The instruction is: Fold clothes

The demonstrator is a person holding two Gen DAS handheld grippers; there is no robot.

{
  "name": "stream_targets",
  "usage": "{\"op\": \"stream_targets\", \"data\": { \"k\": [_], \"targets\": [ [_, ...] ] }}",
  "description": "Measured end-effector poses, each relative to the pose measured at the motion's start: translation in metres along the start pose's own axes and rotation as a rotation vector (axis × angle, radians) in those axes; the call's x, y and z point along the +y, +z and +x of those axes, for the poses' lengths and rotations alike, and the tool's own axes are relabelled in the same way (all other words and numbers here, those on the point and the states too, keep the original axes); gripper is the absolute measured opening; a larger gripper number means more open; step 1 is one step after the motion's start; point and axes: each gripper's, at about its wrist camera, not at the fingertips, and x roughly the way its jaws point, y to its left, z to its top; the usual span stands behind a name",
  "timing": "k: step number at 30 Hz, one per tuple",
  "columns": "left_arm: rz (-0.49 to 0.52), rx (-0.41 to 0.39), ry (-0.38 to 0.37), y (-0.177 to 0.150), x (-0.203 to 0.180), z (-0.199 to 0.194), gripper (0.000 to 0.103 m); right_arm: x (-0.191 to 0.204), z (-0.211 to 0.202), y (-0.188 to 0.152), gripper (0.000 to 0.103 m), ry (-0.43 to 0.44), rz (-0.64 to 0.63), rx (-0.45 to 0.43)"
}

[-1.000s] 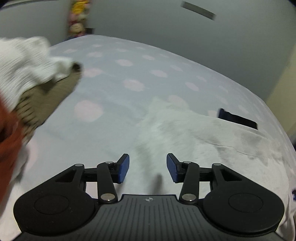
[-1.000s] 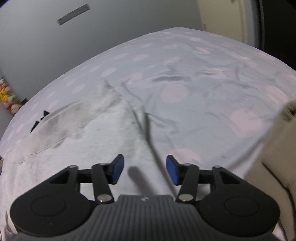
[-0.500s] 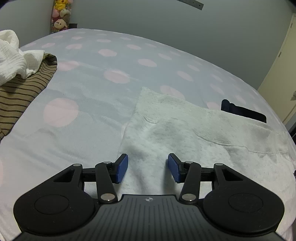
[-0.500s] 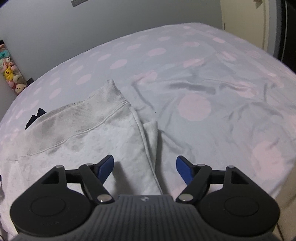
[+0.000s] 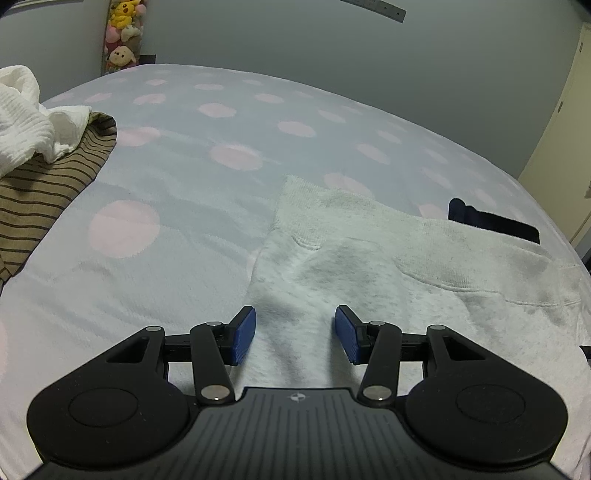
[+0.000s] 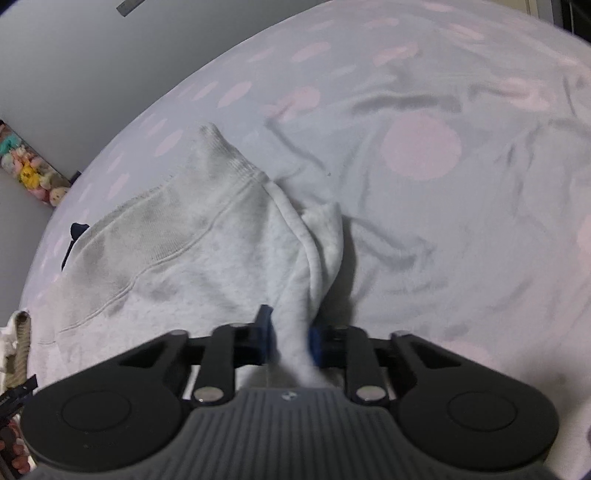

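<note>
A light grey fleece garment lies spread on the dotted bedspread, with a curved seam across it. My left gripper hangs open just over the garment's near left edge, its blue pads apart and not pressing the cloth. In the right wrist view the same garment has its right edge bunched into a raised fold. My right gripper has its jaws closing on that fold, the blue pads pinching the cloth, which is pulled up between them.
A white knit lies on a brown striped cloth at the far left. A dark navy item sticks out behind the grey garment. Plush toys stand by the wall. The bedspread right of the garment is wrinkled.
The right gripper opened wide, came down over the garment's right edge and closed on it, lifting a fold. The left gripper sank toward the left edge, then held still, open.
</note>
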Motion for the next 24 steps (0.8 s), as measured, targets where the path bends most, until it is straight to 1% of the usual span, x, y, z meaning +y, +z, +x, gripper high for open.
{"op": "stream_targets", "data": {
  "k": [3, 6, 9, 13, 18, 21, 24],
  "targets": [
    [-0.010, -0.006, -0.015, 0.002, 0.002, -0.004, 0.046, 0.013, -0.020, 0.007, 0.015, 0.008, -0.005, -0.020],
    [-0.022, -0.015, -0.039, 0.004, 0.004, -0.010, 0.046, 0.031, -0.049, 0.015, 0.014, 0.048, -0.003, -0.039],
    [-0.024, -0.027, -0.069, 0.006, 0.004, -0.017, 0.046, 0.059, -0.077, 0.019, 0.014, 0.084, -0.019, -0.044],
    [-0.022, -0.034, -0.105, 0.010, 0.004, -0.028, 0.046, 0.115, -0.108, 0.020, 0.014, 0.132, -0.064, -0.055],
    [-0.020, -0.024, -0.109, 0.011, 0.008, -0.040, 0.045, 0.191, -0.130, 0.018, 0.014, 0.166, -0.105, -0.069],
    [-0.040, -0.026, -0.128, 0.012, 0.015, -0.050, 0.045, 0.240, -0.131, 0.012, 0.014, 0.179, -0.143, -0.073],
    [-0.053, -0.023, -0.148, 0.013, 0.023, -0.059, 0.045, 0.285, -0.122, -0.001, 0.014, 0.181, -0.177, -0.069]
  ]
}}
